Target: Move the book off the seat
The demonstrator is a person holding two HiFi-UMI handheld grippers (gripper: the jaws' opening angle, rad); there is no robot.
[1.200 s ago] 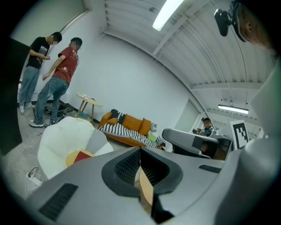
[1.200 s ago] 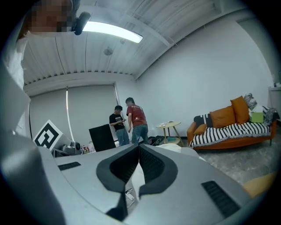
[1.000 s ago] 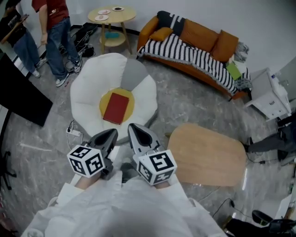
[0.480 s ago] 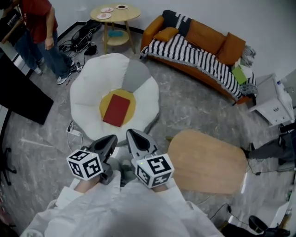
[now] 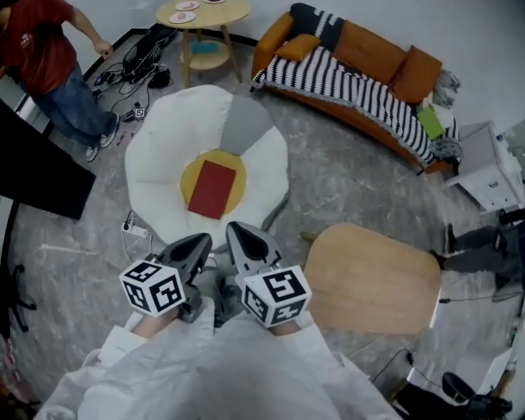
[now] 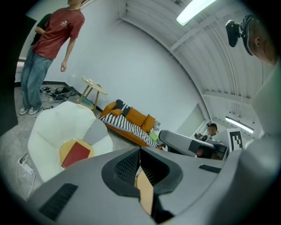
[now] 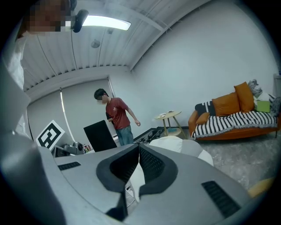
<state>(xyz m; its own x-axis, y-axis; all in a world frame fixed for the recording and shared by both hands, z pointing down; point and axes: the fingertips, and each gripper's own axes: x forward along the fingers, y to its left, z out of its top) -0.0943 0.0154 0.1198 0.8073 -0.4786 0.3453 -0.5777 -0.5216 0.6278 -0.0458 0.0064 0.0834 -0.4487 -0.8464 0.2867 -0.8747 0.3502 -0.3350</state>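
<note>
Since a second ago the person in the red shirt (image 5: 41,57) has drawn away from the white seat (image 5: 156,164) toward the upper left of the head view, and both grippers have come slightly nearer the seat's near edge. The book has kept its place.

An orange sofa (image 5: 361,74) with a striped throw stands beyond the seat, to its right. A wooden table (image 5: 373,279) sits just right of the seat's near side. A round side table (image 5: 203,15) stands behind the seat.

On the seat lies a yellow round cushion (image 5: 239,184), and the red book (image 5: 212,189) lies flat on it, at the seat's middle.

The left gripper (image 5: 197,242) and the right gripper (image 5: 242,234) hover side by side just short of the seat's near edge, apart from the book. Each gripper's own view shows its jaws pressed together at the tips, left (image 6: 139,151) and right (image 7: 139,147), with nothing between them.
</note>
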